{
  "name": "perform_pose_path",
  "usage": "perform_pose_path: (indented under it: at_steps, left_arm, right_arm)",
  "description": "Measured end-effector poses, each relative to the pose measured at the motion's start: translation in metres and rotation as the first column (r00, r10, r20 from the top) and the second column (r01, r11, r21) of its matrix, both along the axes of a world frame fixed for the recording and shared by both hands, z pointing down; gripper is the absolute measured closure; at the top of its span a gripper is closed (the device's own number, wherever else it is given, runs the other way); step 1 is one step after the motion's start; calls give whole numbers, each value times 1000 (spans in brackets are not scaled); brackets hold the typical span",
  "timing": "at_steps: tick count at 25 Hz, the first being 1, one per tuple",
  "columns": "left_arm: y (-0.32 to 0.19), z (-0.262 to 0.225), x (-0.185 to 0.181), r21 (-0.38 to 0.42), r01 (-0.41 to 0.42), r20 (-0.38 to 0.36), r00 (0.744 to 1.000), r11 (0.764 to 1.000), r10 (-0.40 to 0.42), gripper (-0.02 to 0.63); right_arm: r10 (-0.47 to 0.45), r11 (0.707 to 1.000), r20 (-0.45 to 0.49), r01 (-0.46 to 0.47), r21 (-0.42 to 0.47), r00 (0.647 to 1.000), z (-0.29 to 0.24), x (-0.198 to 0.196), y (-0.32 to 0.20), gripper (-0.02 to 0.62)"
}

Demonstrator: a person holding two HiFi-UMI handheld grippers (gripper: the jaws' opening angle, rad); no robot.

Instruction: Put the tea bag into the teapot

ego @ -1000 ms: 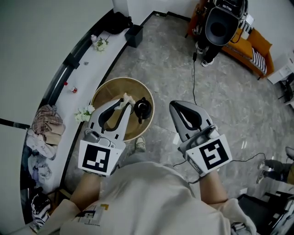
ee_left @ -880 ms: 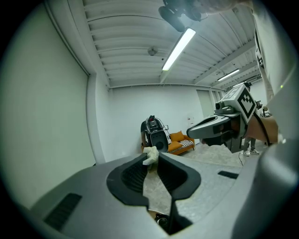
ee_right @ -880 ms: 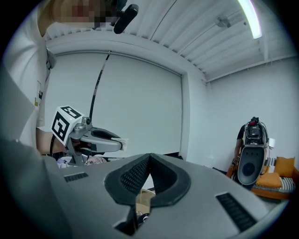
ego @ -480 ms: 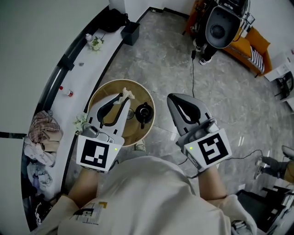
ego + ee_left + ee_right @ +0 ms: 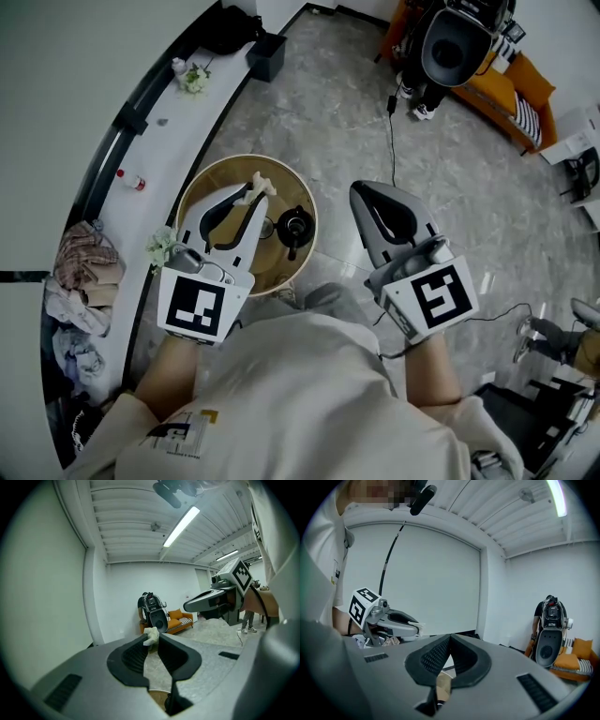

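Tea bag (image 5: 262,182) mostly hidden in L gripper (image 5: 254,190) | R gripper (image 5: 362,188) closed

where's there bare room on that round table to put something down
Bare wood shows along the far rim of the table, beyond the tea bag and teapot. The right side is crowded by the teapot; the left gripper hides much of the left.

Looks like a lab or studio space: bare white walls (image 5: 47,597), grey marbled floor (image 5: 319,122), ceiling strip light (image 5: 182,520), trailing cable (image 5: 393,141), orange sofa (image 5: 534,82) beside black machine (image 5: 448,52).
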State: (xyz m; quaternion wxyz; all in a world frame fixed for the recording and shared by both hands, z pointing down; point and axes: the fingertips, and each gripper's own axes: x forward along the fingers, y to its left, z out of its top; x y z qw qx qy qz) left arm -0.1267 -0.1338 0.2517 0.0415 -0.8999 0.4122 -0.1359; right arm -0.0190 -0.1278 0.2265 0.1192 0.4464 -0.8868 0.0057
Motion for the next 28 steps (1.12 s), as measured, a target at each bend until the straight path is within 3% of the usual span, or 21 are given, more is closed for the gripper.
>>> perform_pose_path:
  at_steps: [5,14,20,28]
  left_arm:
    - [-8,7,11,-6,16,65,998,1000,-16,536]
    - [-21,41,37,-104,35,165,986,994,-17,535]
    - [-29,81,45,-131,41,313,950,991,2,535]
    - [-48,135,63,-227,27,382,922,973,63,535]
  right_arm:
    - [-23,1000,-3,22,-21,1000,9,13,-12,589]
    - [-97,995,-31,96,-39,995,22,24,-27,589]
    - [-123,991,-16,122,-58,992,29,26,-32,589]
    - [-128,984,5,128,-123,992,61,40,-39,589]
